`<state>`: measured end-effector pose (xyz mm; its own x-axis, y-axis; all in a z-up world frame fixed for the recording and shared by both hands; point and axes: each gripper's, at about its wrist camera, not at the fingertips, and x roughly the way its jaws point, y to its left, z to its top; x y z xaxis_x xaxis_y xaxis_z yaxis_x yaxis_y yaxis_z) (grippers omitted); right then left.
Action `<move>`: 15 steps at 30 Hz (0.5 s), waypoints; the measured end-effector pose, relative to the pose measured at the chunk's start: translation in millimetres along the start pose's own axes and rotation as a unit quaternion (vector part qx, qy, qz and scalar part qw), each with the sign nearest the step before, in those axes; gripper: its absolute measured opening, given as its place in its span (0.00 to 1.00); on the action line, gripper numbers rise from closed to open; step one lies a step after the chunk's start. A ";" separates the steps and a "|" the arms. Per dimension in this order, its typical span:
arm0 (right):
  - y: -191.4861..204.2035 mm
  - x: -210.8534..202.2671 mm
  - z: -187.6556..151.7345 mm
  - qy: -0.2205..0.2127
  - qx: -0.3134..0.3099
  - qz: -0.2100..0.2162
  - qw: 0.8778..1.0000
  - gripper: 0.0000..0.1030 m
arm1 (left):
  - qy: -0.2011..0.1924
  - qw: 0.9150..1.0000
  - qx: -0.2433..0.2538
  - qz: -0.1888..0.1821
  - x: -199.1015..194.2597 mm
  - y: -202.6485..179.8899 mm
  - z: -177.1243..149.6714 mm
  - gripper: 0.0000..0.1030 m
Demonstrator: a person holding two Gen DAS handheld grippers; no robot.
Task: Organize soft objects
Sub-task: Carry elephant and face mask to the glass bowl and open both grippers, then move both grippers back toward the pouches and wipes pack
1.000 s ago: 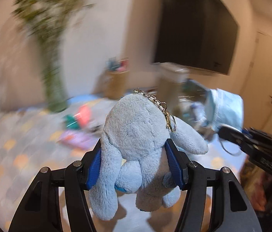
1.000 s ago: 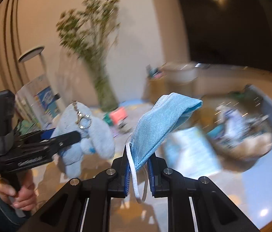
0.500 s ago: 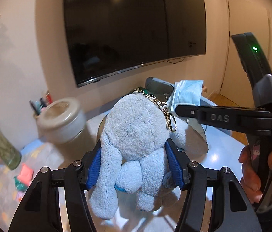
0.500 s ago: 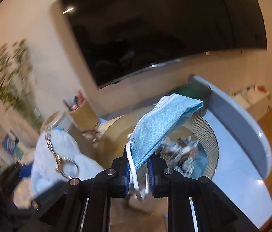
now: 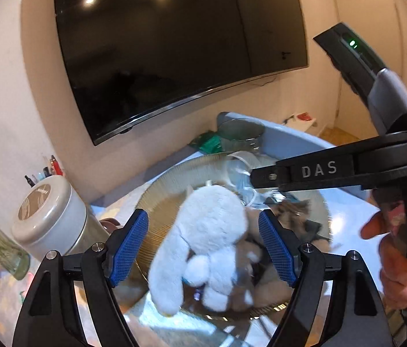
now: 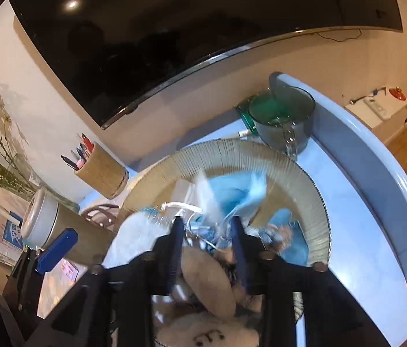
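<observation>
Holding L gripper (image 5: 203, 248) wide over basket (image 5: 168, 179), jaws having just been opening. Plush (image 5: 209, 231) hanging betw. blue pads (image 5: 129, 248) but touching neither; blurred, prob. dropping in. Keeping R gripper (image 6: 206, 225) parted more narrowly over same basket, jaws also having just been opening. Mask (image 6: 232, 193) smearing blue just beyond tips, apparently not being pinched, tho blur making that hard to confirm.

Handling, big to small:

- Basket: looking like stiff ribbed rim w/ deep round well, already holding other soft bits. Serving as drop target, not needing lifting. Keeping jaws above rim while releasing.
- Plush: judging very light, squashy, furry, so not slipping much and not breaking. Taking round body, across the middle, w/ pads sinking in a bit. Avoiding long floppy ears, prob. swinging and pulling free. Landing softly on what's under it, maybe rolling.
- Mask: judging near weightless, limp, thin fabric, fluttering when let go and poss. clinging to a pad. Pinching folded body edge, not too close to a corner.
- Ear loop (image 6: 180, 205): thin white cord, stretchy by the look. Snagging on fingers being the main risk, so checking it's clear before pulling R gripper away.
</observation>
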<state>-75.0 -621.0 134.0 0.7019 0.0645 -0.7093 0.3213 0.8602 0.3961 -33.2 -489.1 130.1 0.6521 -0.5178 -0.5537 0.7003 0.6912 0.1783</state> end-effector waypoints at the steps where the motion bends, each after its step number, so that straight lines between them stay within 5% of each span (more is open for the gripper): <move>1: -0.2 -1.4 -1.6 -0.003 0.001 0.001 1.000 0.50 | -0.004 1.000 0.000 -0.009 -5.3 0.4 -1.8 0.76; 9: 24.6 -53.7 -34.4 -0.042 -0.015 0.018 0.999 0.57 | -0.038 0.997 -0.042 -0.051 -88.0 33.2 -27.0 0.76; 15: 79.8 -81.2 -86.7 -0.042 -0.082 0.033 0.995 0.57 | -0.041 0.996 -0.082 -0.002 -147.4 89.6 -81.2 0.78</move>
<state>-161.5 -513.8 172.7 0.7714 0.0875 -0.6303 0.1686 0.9270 0.3351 -90.1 -309.9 161.6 0.6765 -0.5551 -0.4839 0.6496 0.7594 0.0370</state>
